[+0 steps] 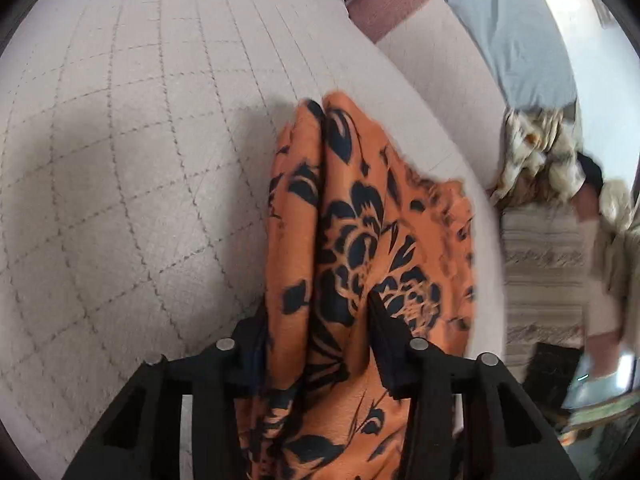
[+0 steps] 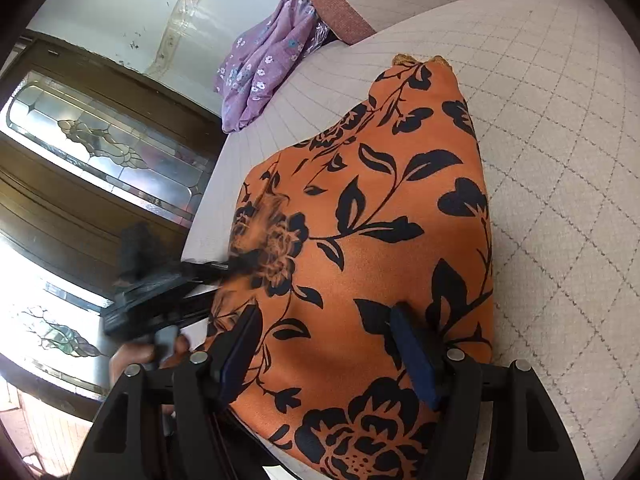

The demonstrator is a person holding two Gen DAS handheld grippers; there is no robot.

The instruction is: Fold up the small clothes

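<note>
Pinching a bunched fold of the orange black-flowered cloth (image 1: 352, 240), left gripper (image 1: 320, 320) angles down; right gripper (image 2: 324, 344) fingers straddle it, released, lower centre; quilted beige bed (image 2: 560, 160), purple floral garment (image 2: 264, 68) upper left.

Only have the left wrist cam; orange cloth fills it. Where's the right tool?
Observer: The right tool rests on the orange cloth, open, with a flat patch between its fingers.
Operator: Is the rest of the cloth flat?
Observer: Mostly. It lies spread on the quilted cushion; only the edge at the left tool is bunched up.
Operator: Anything beyond that edge?
Observer: A wooden door with patterned glass panels, past the cushion's side.
</note>
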